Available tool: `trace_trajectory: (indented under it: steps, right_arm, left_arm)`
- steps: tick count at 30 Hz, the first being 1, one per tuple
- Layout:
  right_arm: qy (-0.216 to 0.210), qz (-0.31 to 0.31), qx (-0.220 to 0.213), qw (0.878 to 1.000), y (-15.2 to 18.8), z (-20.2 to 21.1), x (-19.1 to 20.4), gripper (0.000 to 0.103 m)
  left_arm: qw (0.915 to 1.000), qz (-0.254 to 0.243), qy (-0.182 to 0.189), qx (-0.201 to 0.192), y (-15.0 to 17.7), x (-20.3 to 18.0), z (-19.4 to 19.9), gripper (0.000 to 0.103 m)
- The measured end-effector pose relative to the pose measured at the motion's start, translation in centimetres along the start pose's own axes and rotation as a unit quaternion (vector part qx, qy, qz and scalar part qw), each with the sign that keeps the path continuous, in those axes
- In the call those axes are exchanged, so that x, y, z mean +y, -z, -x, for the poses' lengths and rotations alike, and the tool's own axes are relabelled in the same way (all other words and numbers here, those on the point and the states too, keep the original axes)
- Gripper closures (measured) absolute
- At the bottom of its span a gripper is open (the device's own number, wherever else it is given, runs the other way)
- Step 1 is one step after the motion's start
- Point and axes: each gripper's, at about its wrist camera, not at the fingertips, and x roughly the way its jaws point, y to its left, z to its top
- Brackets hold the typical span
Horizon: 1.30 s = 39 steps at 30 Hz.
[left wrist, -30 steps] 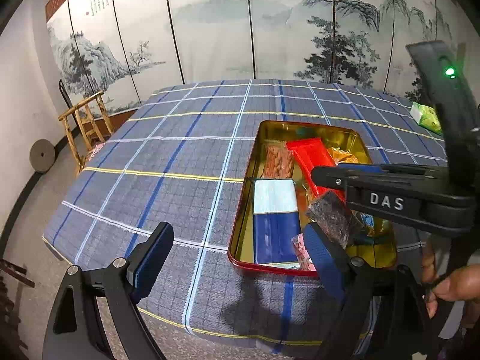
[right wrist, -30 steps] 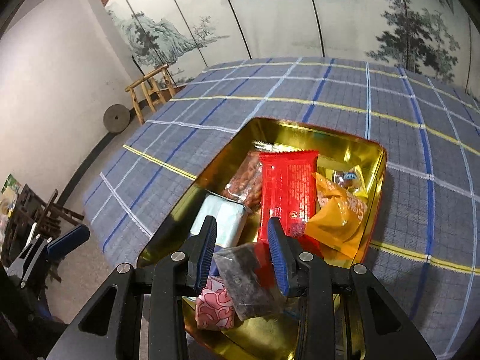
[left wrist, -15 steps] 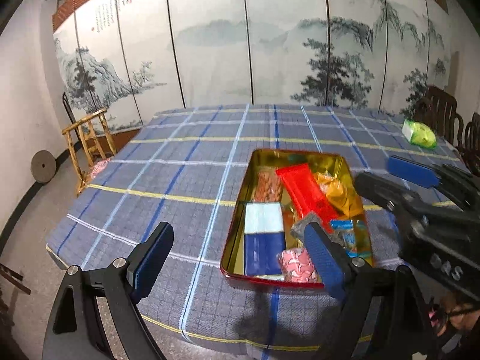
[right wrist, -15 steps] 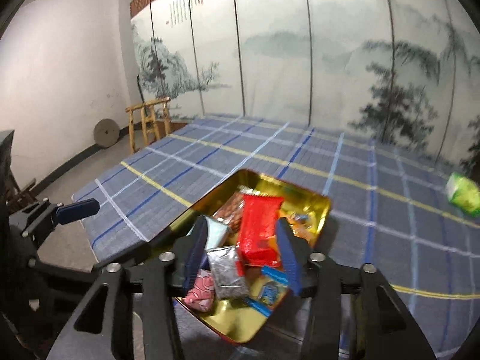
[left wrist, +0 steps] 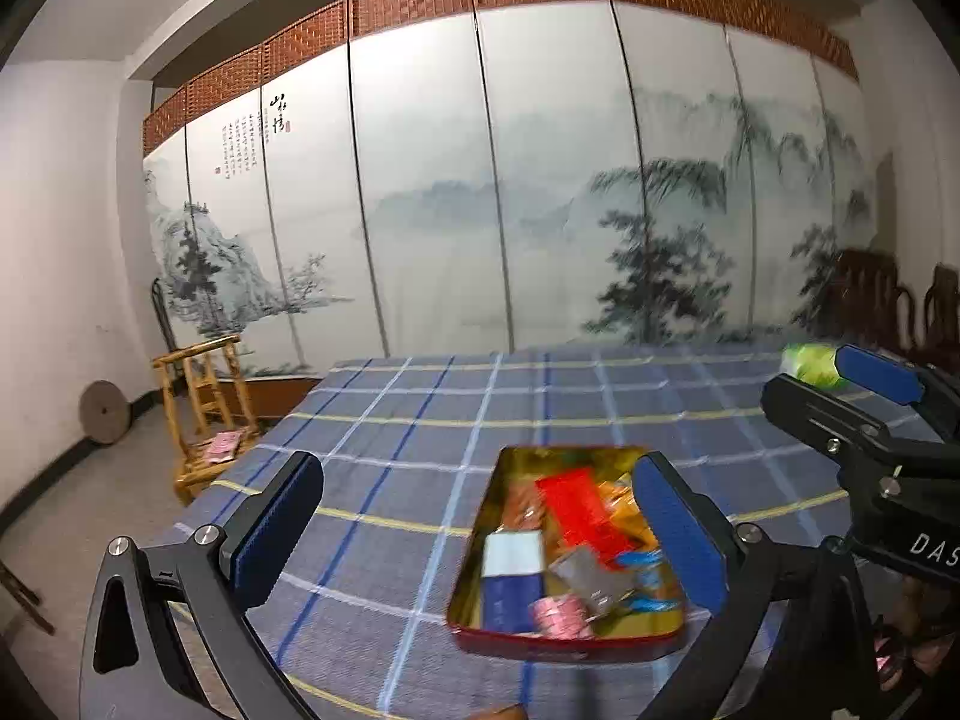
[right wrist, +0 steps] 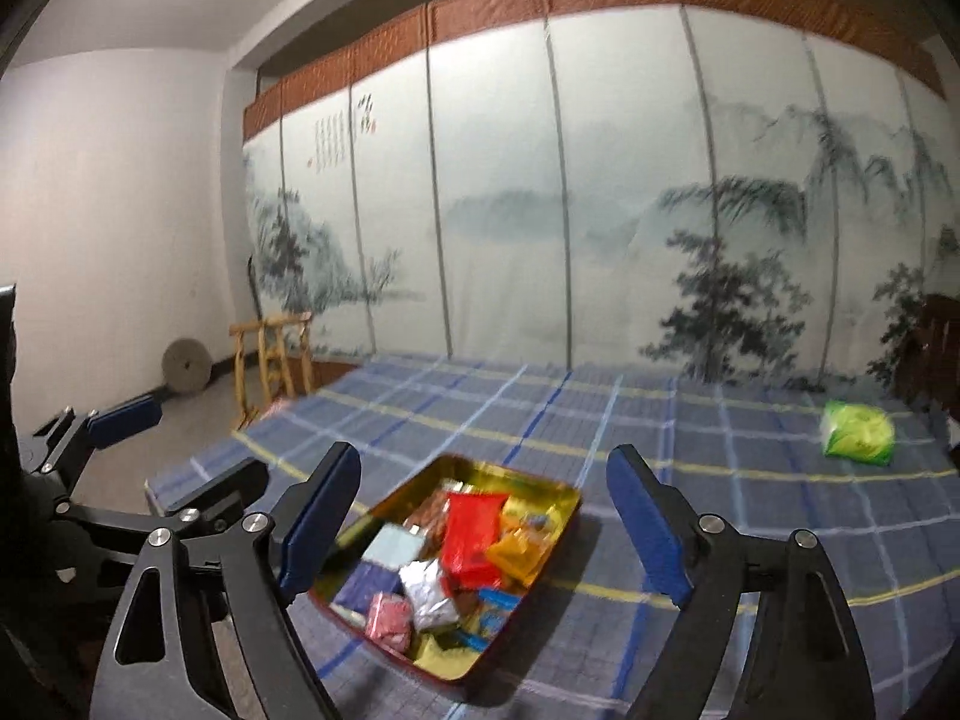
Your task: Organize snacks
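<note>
A painted folding screen (left wrist: 540, 192) filled the back of the room; before it stood a table under a blue checked cloth (left wrist: 420, 420); near the table's front edge sat the gold tin with a red rim (right wrist: 558, 495), packed with snacks (a red packet (right wrist: 474, 531), a silver packet (right wrist: 429, 594) and a pink one (right wrist: 390, 621) among them); a green packet (right wrist: 858, 432) lay well apart at the far right. The left gripper (left wrist: 474, 540) was opening, jaws wide, nothing between them; the right gripper (right wrist: 486, 522) was opening too, jaws apart and holding nothing, above the tin.
</note>
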Motion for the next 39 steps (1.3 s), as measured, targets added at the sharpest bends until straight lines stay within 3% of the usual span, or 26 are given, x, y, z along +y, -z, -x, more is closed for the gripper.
trace_trajectory:
  steps: [7,12,24,39]
  right_arm:
    - [0.043,0.022,-0.047,0.998,-0.9,3.3,-0.3,0.005]
    - [0.047,0.015,-0.031,0.998,-0.2,2.8,-0.4,0.005]
    - [0.047,0.02,-0.04,0.998,0.1,3.2,0.4,0.003]
    - [0.044,0.03,-0.032,0.998,0.4,3.2,1.1,0.001]
  left_arm:
    - [0.9974,0.058,0.043,-0.002,-2.3,0.9,1.6,0.0]
    - [0.9976,0.064,0.025,0.003,-2.6,0.9,1.8,0.0]
    - [0.9981,0.054,-0.027,-0.014,-1.7,0.7,2.2,0.0]
    - [0.9977,0.061,-0.028,0.009,-1.1,1.1,1.4,0.0]
